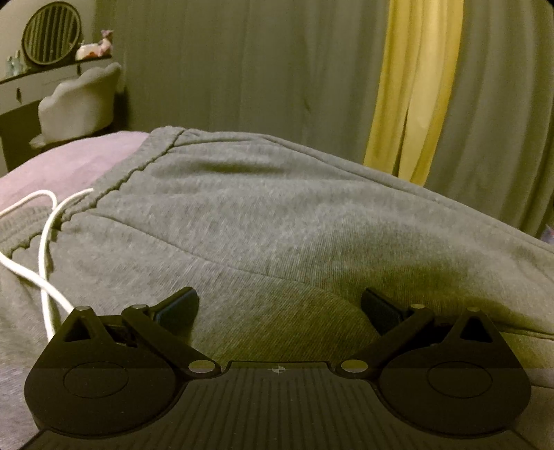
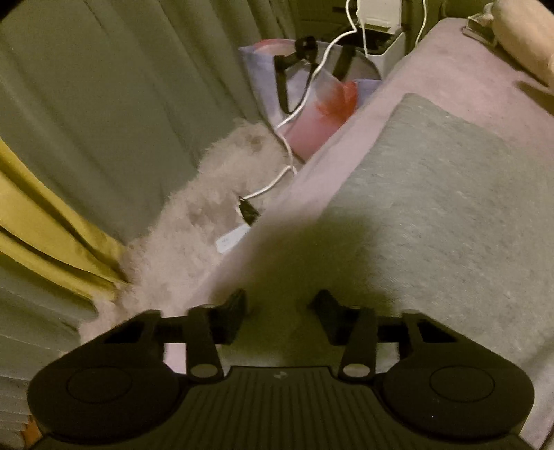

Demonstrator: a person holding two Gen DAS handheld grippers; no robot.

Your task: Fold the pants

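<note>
Grey sweatpants (image 1: 263, 221) lie on a pink bed cover (image 1: 69, 162), with the waistband at the upper left and a white drawstring (image 1: 45, 242) looping at the left. My left gripper (image 1: 279, 308) is open, low over the pants, fingers spread wide with cloth between them. In the right wrist view a grey pant leg (image 2: 432, 207) stretches away along the bed (image 2: 460, 59). My right gripper (image 2: 278, 308) is open and empty above the near end of the leg, by the bed's left edge.
Grey and yellow curtains (image 1: 412, 97) hang behind. A dressing table with a round mirror (image 1: 52, 33) and a chair (image 1: 79, 100) stand at far left. Beside the bed are a fluffy white rug (image 2: 207, 194), a white cable (image 2: 294, 114), a colourful bag (image 2: 311, 104) and a pillow (image 2: 523, 38).
</note>
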